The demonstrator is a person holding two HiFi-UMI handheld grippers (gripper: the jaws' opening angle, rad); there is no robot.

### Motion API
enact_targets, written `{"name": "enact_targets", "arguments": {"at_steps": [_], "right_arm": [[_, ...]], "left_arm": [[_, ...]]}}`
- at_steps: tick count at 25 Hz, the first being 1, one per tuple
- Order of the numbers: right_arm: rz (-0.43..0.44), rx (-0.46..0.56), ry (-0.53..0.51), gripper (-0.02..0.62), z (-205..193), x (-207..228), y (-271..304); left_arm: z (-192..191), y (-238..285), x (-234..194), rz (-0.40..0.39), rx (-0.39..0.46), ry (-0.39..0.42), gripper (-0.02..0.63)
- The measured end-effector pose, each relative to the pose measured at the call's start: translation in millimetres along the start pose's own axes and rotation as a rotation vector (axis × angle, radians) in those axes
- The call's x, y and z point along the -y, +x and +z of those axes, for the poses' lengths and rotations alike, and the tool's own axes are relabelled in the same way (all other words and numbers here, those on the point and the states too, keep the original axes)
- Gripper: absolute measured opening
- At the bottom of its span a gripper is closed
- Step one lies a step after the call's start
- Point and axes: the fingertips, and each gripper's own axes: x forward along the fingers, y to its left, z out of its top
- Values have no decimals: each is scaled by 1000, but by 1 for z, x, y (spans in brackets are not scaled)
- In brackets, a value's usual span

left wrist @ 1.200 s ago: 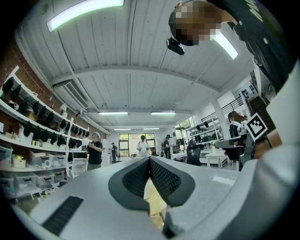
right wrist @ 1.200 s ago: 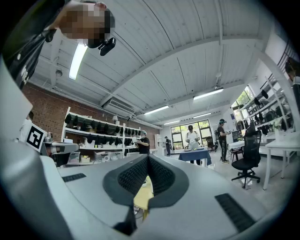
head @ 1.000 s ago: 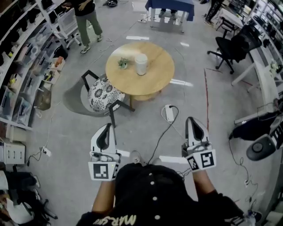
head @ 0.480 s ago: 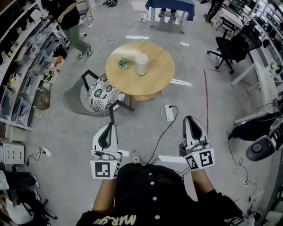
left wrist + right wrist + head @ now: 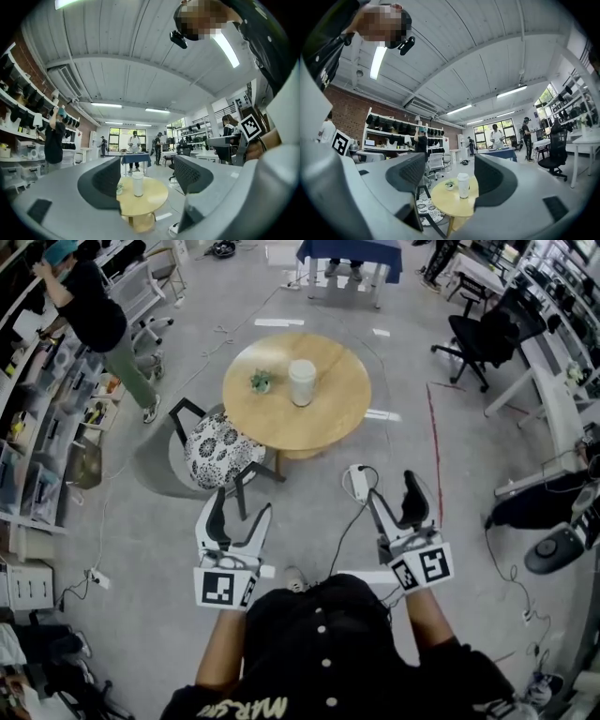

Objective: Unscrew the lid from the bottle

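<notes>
While the person's dark torso (image 5: 319,652) fills six o'clock of the head view and cuts off both forearms, the left gripper (image 5: 241,507) and right gripper (image 5: 391,488) point level toward twelve o'clock, their jaws just opened and spread on nothing. Well beyond them the white cylindrical bottle (image 5: 302,382), its lid (image 5: 302,367) on, stands upright on a round wooden table (image 5: 328,427), with a small plant (image 5: 261,381) at its nine o'clock. The left gripper view shows ribbed dark pads (image 5: 101,180) framing the distant bottle, whose lid seam is too small to read. The right gripper view shows the same bottle, untouched.
</notes>
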Motion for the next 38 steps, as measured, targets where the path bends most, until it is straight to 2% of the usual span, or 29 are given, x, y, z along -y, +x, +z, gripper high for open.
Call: {"name": "enact_targets", "arguments": {"at_steps": [5,10,14,18,23,28,33,38], "right_arm": [[-19,-10,-9,321,-3,-11,18],[-24,-11,-1,321,-8,2,45],[-18,-12,-2,321,-17,28,78],[-3,-10,3,319,-22,61,124],[35,-15,-5,320,-22,101,184],[80,-13,-11,319,-15,144,232],[128,-19,-1,319,-19,176,268],[157,-59,10,321,-41,180,301]], "left_arm": [[1,17,-18,-35,7,-11,339],[-4,49,-28,-55,7,-25,339],[-18,87,-40,-54,-21,-14,339],[-24,135,-53,-55,-14,-39,339],[-36,194,-70,-44,-74,-6,339],[-34,249,-72,-38,-74,13,339],[-47,287,-67,-24,-118,41,339],[-77,303,-80,-24,-211,45,341]]}}
